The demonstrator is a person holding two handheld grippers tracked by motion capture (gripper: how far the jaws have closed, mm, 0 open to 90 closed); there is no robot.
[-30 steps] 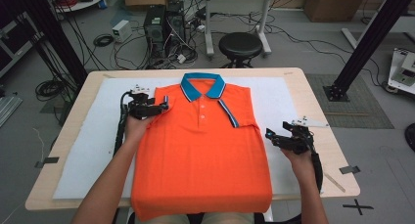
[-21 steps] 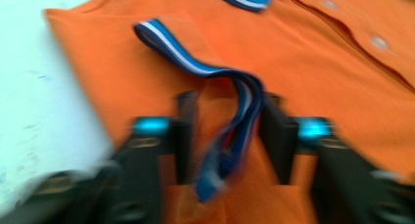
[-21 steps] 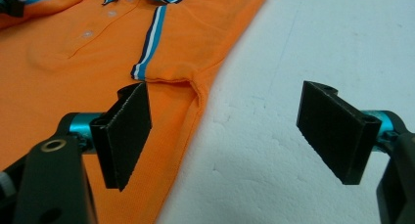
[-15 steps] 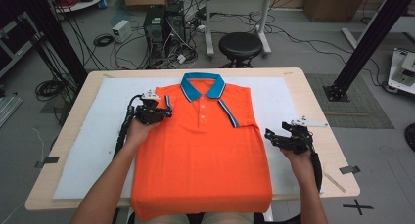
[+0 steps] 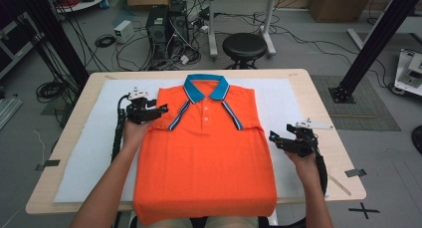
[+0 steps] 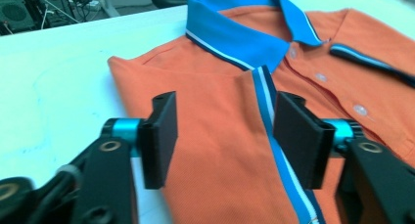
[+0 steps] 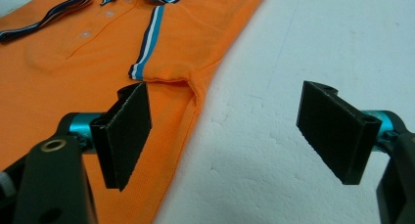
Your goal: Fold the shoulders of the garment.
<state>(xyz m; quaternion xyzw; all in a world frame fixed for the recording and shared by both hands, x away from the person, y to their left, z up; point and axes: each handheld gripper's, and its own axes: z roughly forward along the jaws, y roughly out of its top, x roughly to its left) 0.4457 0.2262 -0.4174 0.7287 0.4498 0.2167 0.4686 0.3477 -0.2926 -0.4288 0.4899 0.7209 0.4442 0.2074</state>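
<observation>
Now the left gripper (image 5: 158,110), whose jaws have just been opening, stands spread over the orange shirt's (image 5: 206,163) folded shoulder; closing carelessly there could bunch the fold. The right gripper (image 5: 276,140) waits wide open beside the shirt's edge.

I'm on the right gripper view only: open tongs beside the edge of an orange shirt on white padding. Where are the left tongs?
Observer: The left tongs hover at the polo shirt's left shoulder, over the folded-in sleeve.
Operator: Are they gripping the fabric?
Observer: No. Their jaws have just been opening and stand apart, with the cloth lying flat below them, not pinched.
Operator: Does the whole shirt lie on the table?
Observer: Not quite. In the high view the hem hangs past the near edge of the table.
</observation>
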